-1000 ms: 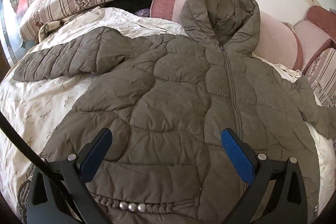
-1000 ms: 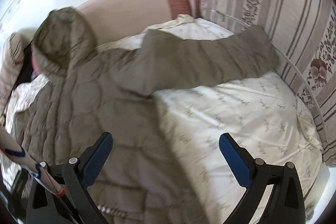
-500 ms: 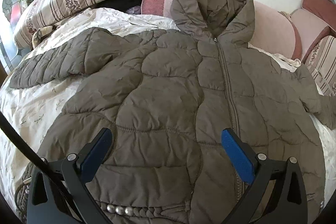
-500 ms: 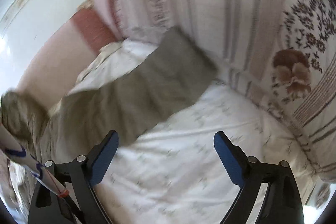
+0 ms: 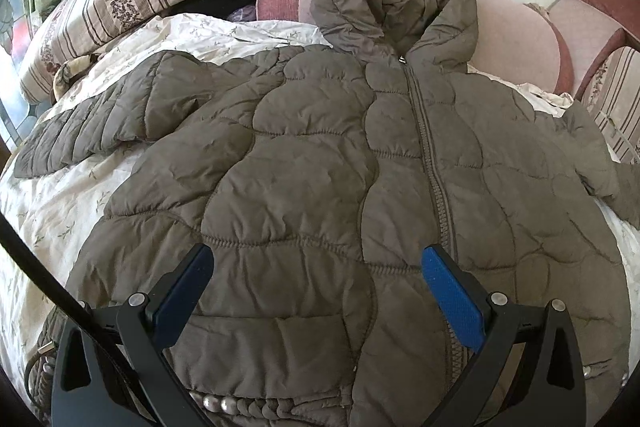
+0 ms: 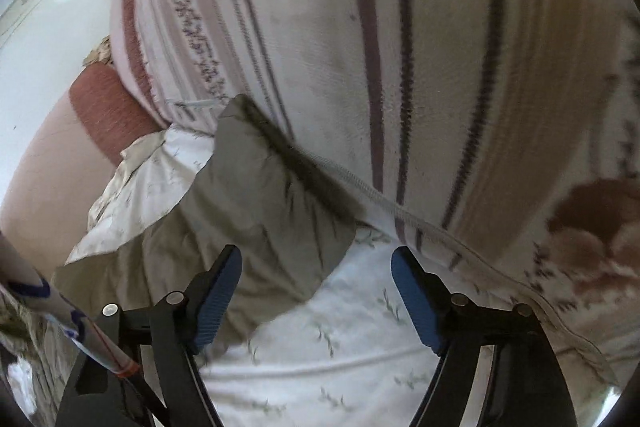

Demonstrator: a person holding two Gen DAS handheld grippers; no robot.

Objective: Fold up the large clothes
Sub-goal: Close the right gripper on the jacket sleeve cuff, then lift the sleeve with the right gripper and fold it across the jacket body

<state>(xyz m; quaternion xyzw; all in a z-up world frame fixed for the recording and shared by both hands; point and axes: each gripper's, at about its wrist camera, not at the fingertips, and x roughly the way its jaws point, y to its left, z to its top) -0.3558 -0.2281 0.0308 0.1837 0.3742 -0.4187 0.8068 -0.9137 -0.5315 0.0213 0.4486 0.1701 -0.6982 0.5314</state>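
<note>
Quilted hooded jacket (image 5: pixel 320 155) lies face up, zipped, spread on the floral bedsheet (image 5: pixel 52 219), hood toward the pink cushions (image 5: pixel 516 43). Left gripper (image 5: pixel 316 291) hovers over the hem, jaws wide, nothing pinched. Right gripper (image 6: pixel 316 291) sits at the sleeve cuff (image 6: pixel 256 187) beside a striped cushion (image 6: pixel 400 47); jaws closing, cuff edge between them, pads not yet pressing.
</note>
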